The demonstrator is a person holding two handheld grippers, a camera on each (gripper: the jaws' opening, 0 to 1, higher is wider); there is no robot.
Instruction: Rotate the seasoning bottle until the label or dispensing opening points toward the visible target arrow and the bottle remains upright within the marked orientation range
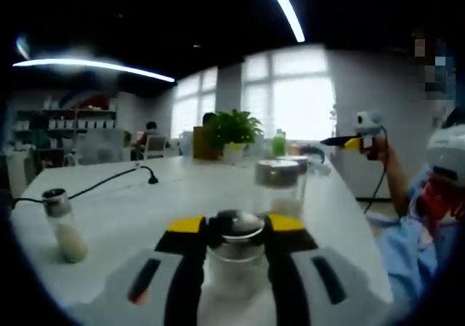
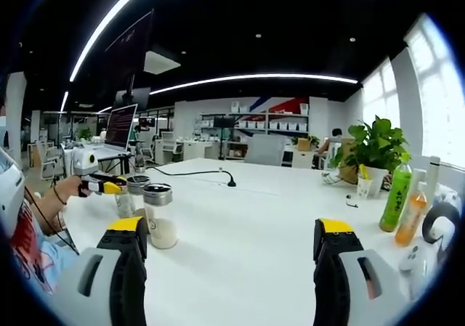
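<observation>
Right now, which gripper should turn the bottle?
The left gripper, probably. Its fingers already sit on both sides of a glass bottle, just under its metal cap. The right gripper is open over bare table, with nothing between its fingers.

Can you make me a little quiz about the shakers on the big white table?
1. True or false: the left tool is shut on a seasoning bottle.
2. How many drink bottles stand by the potted plant in the right gripper view: A one, B two, C five?
3. Fill in: the right tool has its jaws ____.

Key: 1 true. 2 B, a green bottle and an orange bottle. 3 open.
</observation>
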